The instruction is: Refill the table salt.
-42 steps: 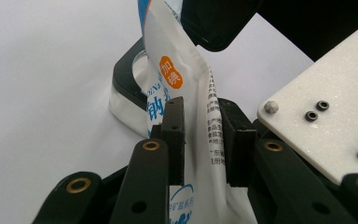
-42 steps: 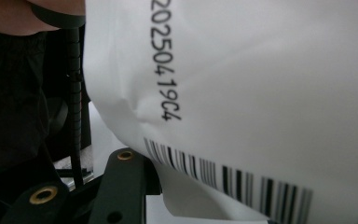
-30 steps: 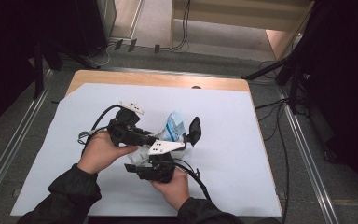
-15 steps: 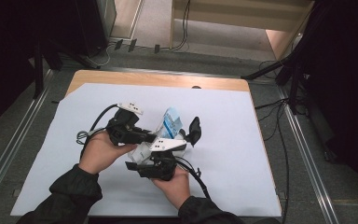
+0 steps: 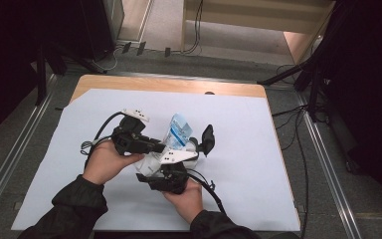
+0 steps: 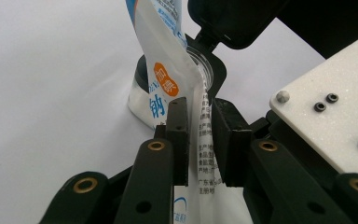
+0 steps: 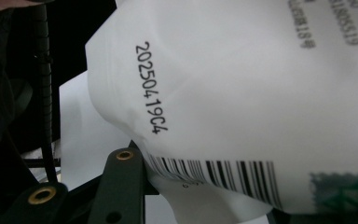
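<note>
A person's two hands meet over the middle of a white-covered surface, each working a black two-jaw tool on one soft plastic pouch.

Nearest the camera in the high view, the right tool sits under its white three-cornered plate, the hand below it. In the right gripper view the pouch crowds the lens: a white back panel, a printed date code running down it, a barcode along the lower edge and a green patch at the corner. The pouch covers the jaws there, so whether they clamp it cannot be told; they have just been closing, with the pouch between them.

Just behind and to the left, the left tool points across at the pouch. In the left gripper view its narrow-set pads stand on either side of the pouch's thin edge, close against the film; the jaws have just been opening a little, the pouch between them. That face of the pouch is white with blue trim, an orange badge and columns of small black print.

Beyond the pouch, a small clear cup rests in a black holder with a raised lid, the pouch's edge leaning just beside its rim. What the cup holds cannot be made out.
</note>
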`<state>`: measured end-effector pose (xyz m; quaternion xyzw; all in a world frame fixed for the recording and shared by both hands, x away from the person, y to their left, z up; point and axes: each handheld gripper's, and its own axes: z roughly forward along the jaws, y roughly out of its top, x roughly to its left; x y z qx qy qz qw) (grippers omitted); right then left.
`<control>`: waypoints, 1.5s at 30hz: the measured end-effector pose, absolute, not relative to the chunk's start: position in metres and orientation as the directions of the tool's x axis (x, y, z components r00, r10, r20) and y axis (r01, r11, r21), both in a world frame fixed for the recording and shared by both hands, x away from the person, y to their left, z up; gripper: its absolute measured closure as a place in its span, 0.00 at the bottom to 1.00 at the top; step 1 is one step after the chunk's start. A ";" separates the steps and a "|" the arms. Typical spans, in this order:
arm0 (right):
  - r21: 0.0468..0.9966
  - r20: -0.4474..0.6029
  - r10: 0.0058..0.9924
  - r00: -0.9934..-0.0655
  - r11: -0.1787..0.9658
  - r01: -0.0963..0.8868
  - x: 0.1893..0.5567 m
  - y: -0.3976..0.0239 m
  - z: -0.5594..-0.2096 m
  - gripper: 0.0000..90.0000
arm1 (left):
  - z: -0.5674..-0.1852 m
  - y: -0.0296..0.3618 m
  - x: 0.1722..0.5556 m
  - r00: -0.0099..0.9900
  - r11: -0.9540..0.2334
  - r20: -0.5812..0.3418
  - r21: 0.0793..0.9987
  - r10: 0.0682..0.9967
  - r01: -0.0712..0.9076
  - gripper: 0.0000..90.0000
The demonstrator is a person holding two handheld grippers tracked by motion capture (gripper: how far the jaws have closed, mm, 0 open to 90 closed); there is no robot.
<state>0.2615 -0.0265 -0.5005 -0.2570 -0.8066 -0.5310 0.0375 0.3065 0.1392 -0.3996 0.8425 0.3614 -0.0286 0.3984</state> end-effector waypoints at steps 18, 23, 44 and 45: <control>0.844 0.256 0.391 -0.884 0.356 0.402 0.260 -0.026 -0.506 0.71 | -0.406 0.138 0.320 0.730 -0.399 -0.354 0.658 0.584 0.638 0.78; 0.843 0.246 0.389 -0.888 0.366 0.394 0.260 -0.026 -0.507 0.71 | -0.407 0.138 0.323 0.736 -0.399 -0.350 0.666 0.580 0.630 0.76; 0.832 0.196 0.387 -0.901 0.421 0.362 0.254 -0.025 -0.514 0.71 | -0.419 0.129 0.339 0.750 -0.432 -0.346 0.651 0.564 0.624 0.68; 0.833 0.198 0.385 -0.901 0.418 0.362 0.254 -0.025 -0.514 0.71 | -0.419 0.130 0.339 0.752 -0.436 -0.341 0.651 0.564 0.622 0.72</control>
